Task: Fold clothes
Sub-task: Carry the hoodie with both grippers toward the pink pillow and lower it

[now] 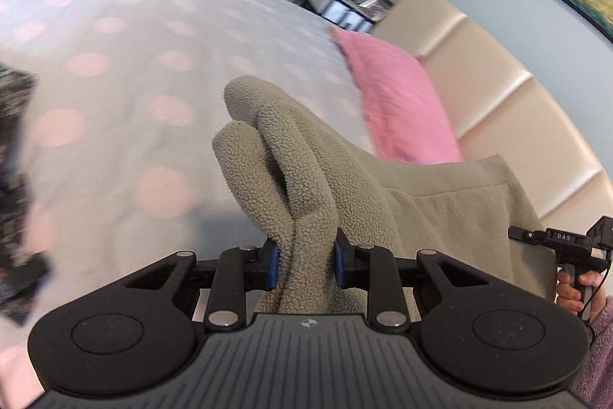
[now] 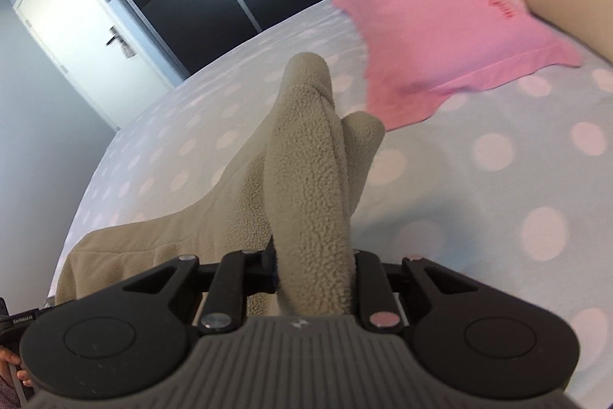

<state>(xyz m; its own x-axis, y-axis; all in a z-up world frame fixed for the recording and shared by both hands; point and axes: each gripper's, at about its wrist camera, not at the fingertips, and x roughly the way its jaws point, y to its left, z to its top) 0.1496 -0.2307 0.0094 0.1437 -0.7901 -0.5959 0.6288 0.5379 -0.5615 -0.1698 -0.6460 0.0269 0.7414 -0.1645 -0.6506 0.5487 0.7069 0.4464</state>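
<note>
Left gripper (image 1: 305,265): clamped tight on a bunched edge of the beige fleece garment (image 1: 440,213).
Right gripper (image 2: 315,269): same deal, pinching another bunch of that fleece (image 2: 306,156).
Fleece: hangs stretched between both, above the polka-dot bedspread (image 1: 115,64).
Far right: pink pillow (image 2: 452,25) against the cream padded headboard (image 1: 517,102).

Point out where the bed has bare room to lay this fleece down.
Both grippers, left and right, clamp the fleece. Free: the spotted bedspread right of the fleece, below the pink pillow, and the stretch between fleece and dark garment. Crowded: the pillow end by the headboard.
</note>
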